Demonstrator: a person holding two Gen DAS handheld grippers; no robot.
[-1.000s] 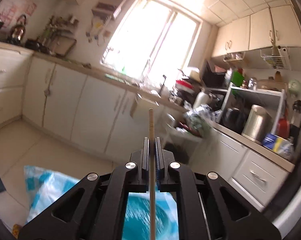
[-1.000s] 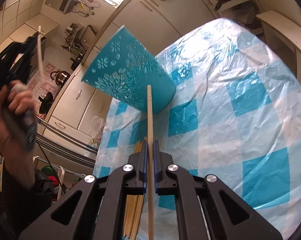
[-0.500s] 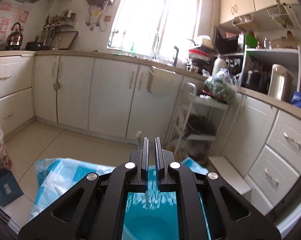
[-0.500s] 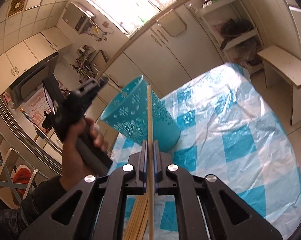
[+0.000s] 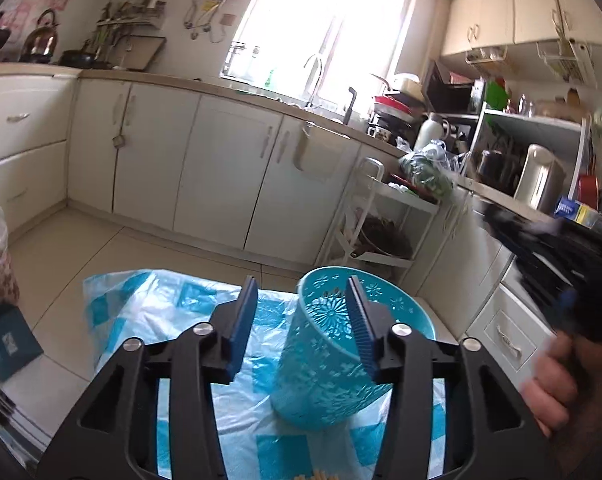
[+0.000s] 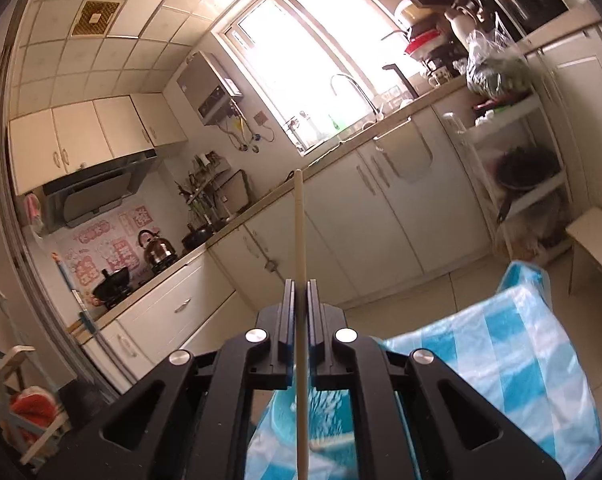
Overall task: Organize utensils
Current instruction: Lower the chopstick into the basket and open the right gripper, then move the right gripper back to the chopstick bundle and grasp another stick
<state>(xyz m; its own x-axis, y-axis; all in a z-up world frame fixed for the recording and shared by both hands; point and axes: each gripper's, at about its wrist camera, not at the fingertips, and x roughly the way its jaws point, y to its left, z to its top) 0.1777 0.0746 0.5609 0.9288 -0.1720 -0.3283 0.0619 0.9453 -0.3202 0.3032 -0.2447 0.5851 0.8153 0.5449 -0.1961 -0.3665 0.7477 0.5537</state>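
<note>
Fingers of the left gripper [image 5: 301, 326] are opening, blue pads apart with nothing pressed between them; the teal holder [image 5: 325, 364] sits low centre in the left wrist view, right pad overlapping its rim in the picture, contact cannot be told. Pale stick ends show inside the holder's mouth, so at least one chopstick looks already dropped in. Holder stands tilted-looking on the blue-checked plastic sheet [image 5: 173, 304] covering the counter.

Right gripper [image 6: 300, 296] fingers are together, clamped on a single chopstick [image 6: 299, 236] that runs straight up the centre of the right wrist view, tip against the cabinets at mid frame. Below the fingers a blurred teal shape at bottom centre is likely the holder; the checked sheet fills the lower right. In the left wrist view the right gripper shows blurred at the right edge, held by a hand [image 5: 557, 384].

More chopstick ends [image 5: 317, 476] peek at the very bottom edge of the left wrist view, lying on the sheet near the holder; count not readable.

Progress, judged: partway. Some sticks in the holder, one in the right fingers not yet placed, a few left on the sheet. Remaining: drop the held one in, then pick up the rest. Left side looks free for the next pick.
</note>
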